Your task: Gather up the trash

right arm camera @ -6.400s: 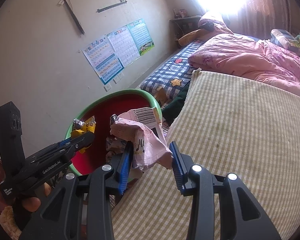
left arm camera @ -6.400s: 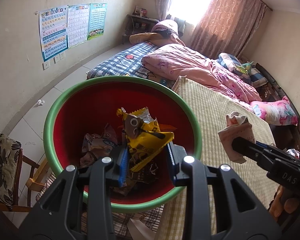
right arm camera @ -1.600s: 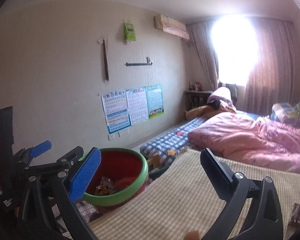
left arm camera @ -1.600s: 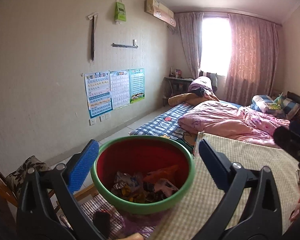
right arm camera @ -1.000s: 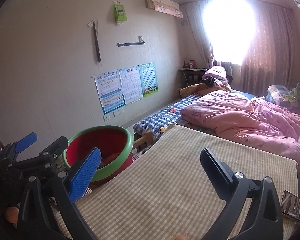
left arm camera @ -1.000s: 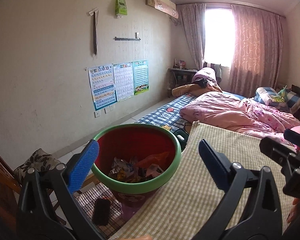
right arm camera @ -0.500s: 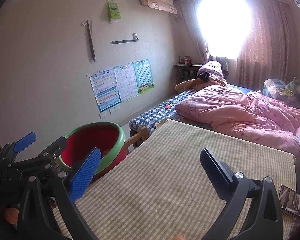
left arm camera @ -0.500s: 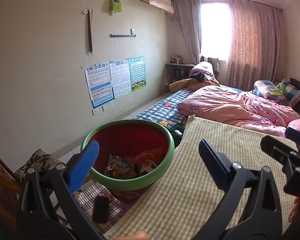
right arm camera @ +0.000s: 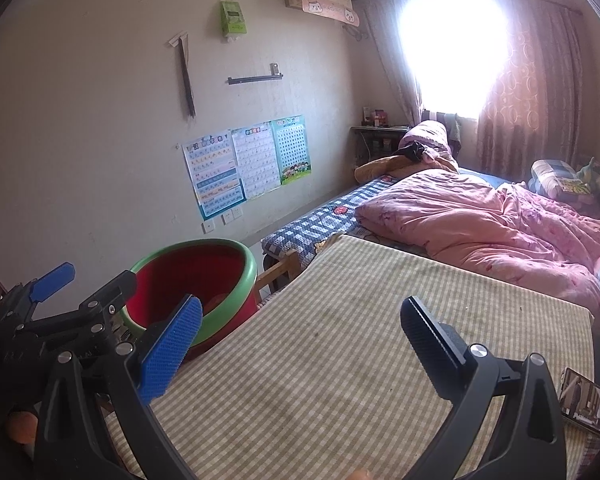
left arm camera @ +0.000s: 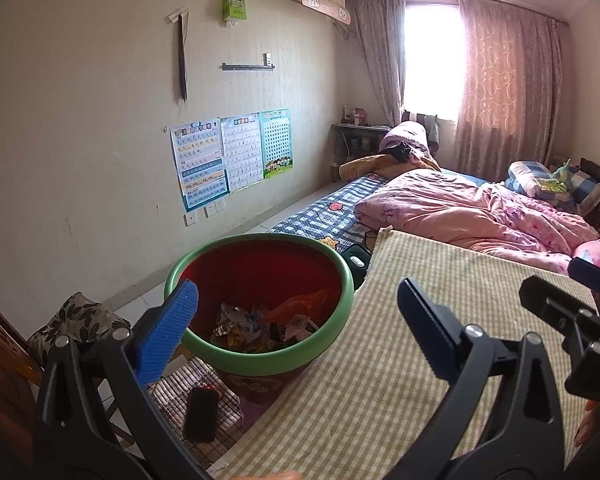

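Both tongs, left (left arm camera: 296, 320) and right (right arm camera: 300, 338), have pulled back gaping and empty over checkered tablecloth (right arm camera: 340, 352) beside red bin (left arm camera: 260, 276).

Both claws hang wide open, nothing between the fingers of either one. The left claw (left arm camera: 296, 336) points forward, its blue-padded finger (left arm camera: 168, 336) on the left and its black finger (left arm camera: 428, 332) on the right, spread far apart. The right claw (right arm camera: 300, 344) matches that pose, blue pad (right arm camera: 168, 352) and black pad (right arm camera: 428, 336) splayed. In the left wrist view the right claw juts in from the right edge; in the right wrist view the left claw sits low on the left, just beside the right one. A fingertip (right arm camera: 360, 474) peeks at the bottom edge.
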### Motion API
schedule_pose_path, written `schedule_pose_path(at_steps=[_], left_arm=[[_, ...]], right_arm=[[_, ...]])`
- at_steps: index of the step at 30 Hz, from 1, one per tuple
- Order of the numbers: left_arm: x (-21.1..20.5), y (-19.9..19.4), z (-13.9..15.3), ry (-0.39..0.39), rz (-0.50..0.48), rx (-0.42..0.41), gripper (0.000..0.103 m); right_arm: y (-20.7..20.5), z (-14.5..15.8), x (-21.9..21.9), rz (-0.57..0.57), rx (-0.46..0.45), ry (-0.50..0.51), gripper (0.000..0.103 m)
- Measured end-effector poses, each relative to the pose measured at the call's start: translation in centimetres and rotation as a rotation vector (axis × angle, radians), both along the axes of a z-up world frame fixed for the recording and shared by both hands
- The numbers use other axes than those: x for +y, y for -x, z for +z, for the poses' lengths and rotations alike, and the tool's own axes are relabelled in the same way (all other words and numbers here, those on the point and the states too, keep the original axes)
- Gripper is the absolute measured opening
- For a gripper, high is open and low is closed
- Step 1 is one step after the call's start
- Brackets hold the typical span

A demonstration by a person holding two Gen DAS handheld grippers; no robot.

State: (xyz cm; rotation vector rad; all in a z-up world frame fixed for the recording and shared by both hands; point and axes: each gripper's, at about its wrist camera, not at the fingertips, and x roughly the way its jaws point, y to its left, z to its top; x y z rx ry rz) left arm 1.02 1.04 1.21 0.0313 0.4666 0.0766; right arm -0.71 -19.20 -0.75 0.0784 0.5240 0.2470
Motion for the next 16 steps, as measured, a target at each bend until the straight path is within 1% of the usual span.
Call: schedule_pose_path(at_steps=[6, 9, 12, 14, 16], left_arm=[[0.3, 0.1, -0.1, 0.014, 0.009, -0.010, 0.098], [0.1, 0.0, -0.4, -0.006, 0.004, -0.005, 0.098], [0.1, -0.2, -1.0, -0.006, -0.008, 0.028, 0.098], [0.3, -0.3, -1.4, -0.013, -0.008, 0.042, 0.098], [0.6, -0.3, -1.7, -0.018, -0.007, 0.053, 0.098]], right_arm=[[-0.1, -0.4, -0.4, -0.013, 0.010, -0.002, 0.096], [-0.2, -1.3, -1.1, -0.034, 0.031, -0.007, 0.096], [-0.2, -3.3, -2.4, -0.090, 0.076, 0.010, 0.096], [-0.1, -5.4, -4.2, -0.156, 0.129, 0.022, 0.096], [0.1, -7.8, -6.7, -0.250, 0.195, 0.031, 0.096]])
